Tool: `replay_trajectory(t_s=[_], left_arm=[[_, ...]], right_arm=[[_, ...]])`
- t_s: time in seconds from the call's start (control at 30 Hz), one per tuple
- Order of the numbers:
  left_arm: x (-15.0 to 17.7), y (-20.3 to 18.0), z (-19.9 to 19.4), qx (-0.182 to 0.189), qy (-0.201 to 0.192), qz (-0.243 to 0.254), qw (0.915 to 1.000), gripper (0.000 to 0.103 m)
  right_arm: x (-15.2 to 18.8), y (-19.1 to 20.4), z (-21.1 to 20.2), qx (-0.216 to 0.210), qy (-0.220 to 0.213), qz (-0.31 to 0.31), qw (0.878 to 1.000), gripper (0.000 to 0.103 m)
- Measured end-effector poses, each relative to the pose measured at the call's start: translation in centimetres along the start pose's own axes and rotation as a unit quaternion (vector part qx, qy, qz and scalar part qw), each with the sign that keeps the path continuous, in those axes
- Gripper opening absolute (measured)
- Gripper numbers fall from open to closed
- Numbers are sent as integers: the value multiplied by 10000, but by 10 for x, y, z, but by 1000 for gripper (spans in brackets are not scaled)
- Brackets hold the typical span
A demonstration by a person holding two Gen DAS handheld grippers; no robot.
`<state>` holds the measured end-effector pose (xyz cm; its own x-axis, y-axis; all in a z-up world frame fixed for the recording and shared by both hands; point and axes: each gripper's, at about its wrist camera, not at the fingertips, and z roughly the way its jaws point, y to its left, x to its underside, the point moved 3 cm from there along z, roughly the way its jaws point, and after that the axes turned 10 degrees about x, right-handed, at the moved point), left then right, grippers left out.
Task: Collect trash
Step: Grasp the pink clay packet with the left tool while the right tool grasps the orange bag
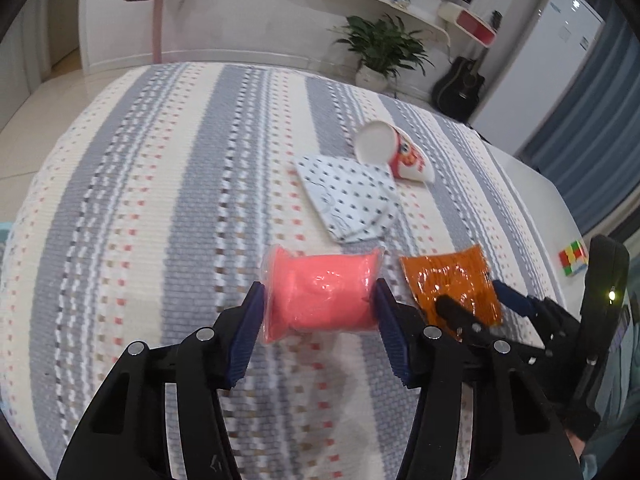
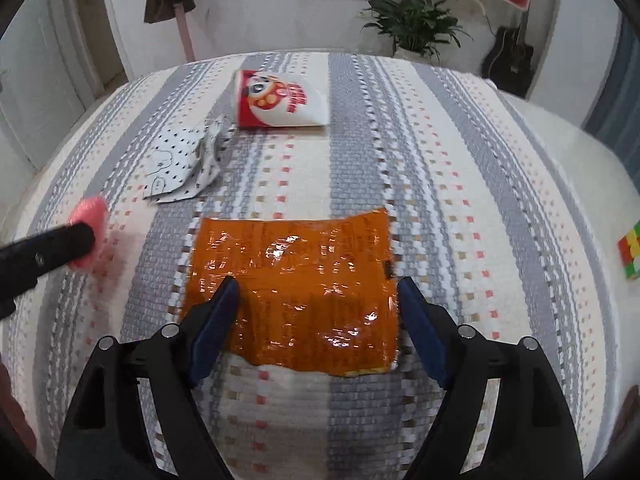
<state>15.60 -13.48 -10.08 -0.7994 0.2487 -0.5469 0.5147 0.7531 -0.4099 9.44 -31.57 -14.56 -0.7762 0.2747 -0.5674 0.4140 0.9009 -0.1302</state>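
- Left wrist view: pink packet (image 1: 320, 294) sits between the spread pads of the left gripper (image 1: 318, 300); both pads look to be touching its ends, though whether they press it I cannot tell.
- Orange wrapper (image 2: 296, 284) lies flat on the striped cloth (image 2: 440, 184), just right of the pink packet; the right gripper (image 2: 316, 300) hangs over it, jaws wide apart, left pad over the wrapper, right pad by its right edge.
- Dotted paper (image 1: 352, 196) lies farther out, crumpled.
- Paper cup (image 1: 394, 154) lies on its side, touching the paper's far edge.
- Puzzle cube (image 2: 631, 254) is at the far right.
- Plant (image 1: 380, 50) and guitar (image 1: 460, 86) stand beyond the table.
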Motion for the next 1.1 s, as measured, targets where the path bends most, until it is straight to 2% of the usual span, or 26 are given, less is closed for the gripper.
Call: replay_trajectory(t_s=[0.07, 0.17, 0.27, 0.4, 0.6, 0.83, 0.9, 1.1], left_arm=[[-1, 4, -2, -46, -42, -32, 10000, 53], [-2, 13, -5, -106, -90, -131, 9998, 53], [-3, 18, -7, -140, -104, -193, 9997, 53], [-3, 22, -9, -220, -162, -234, 9994, 53], [-3, 28, -14, -254, -231, -322, 9989, 53], [-6, 34, -32, -212, -436, -393, 9980, 53], [-7, 39, -41, -232, -509, -403, 9976, 53], [-9, 69, -78, -404, -816, -622, 9939, 53]], right_arm=[[0, 3, -1, 11, -47, -74, 10000, 75], [1, 5, -4, -30, -121, -112, 9999, 64], [2, 7, -7, -72, -205, -165, 9996, 51], [4, 10, -12, -209, -318, -257, 9989, 27], [4, 1, -18, -413, -465, -37, 9981, 10], [3, 1, -32, -385, -771, 52, 9963, 6], [1, 2, -37, -504, -860, 104, 9950, 6], [-16, 33, -71, -710, -1263, -35, 9894, 6]])
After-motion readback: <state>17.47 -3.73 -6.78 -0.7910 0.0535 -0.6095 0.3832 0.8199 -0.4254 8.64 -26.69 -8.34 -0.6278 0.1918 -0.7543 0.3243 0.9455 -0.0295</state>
